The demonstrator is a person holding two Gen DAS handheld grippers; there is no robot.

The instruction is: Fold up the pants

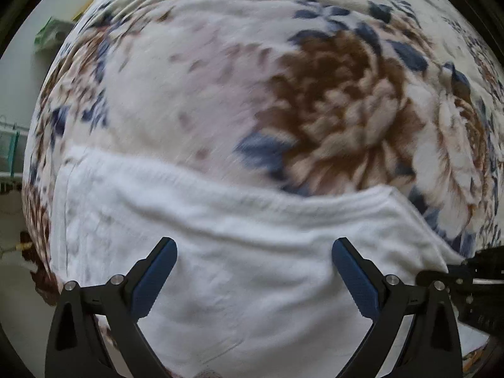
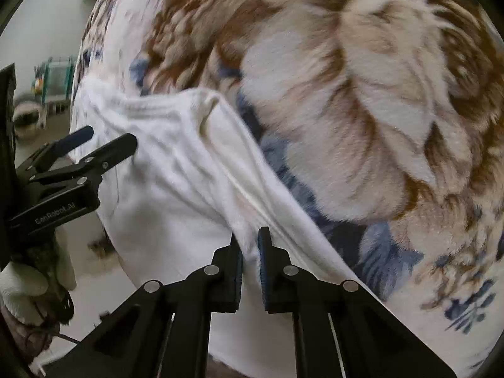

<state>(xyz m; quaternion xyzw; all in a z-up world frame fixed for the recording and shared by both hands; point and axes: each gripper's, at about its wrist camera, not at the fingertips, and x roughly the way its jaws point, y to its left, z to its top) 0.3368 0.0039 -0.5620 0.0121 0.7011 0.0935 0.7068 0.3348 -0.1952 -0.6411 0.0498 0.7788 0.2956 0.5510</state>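
Observation:
White pants (image 1: 245, 252) lie on a floral blanket (image 1: 330, 100), filling the lower half of the left wrist view. My left gripper (image 1: 253, 258) is open, its jaws wide apart just above the pants, holding nothing. In the right wrist view the pants (image 2: 176, 189) run from upper left to bottom centre. My right gripper (image 2: 250, 242) is shut on a raised fold of the pants near their right edge. The left gripper also shows at the left of the right wrist view (image 2: 104, 141), open over the pants. The right gripper's body shows at the right edge of the left wrist view.
The brown, blue and white floral blanket (image 2: 378, 110) covers the bed. The bed's left edge drops to a pale floor (image 2: 94, 283). A green-framed rack (image 2: 56, 75) and clutter stand far left. A gloved hand (image 2: 28, 283) holds the left gripper.

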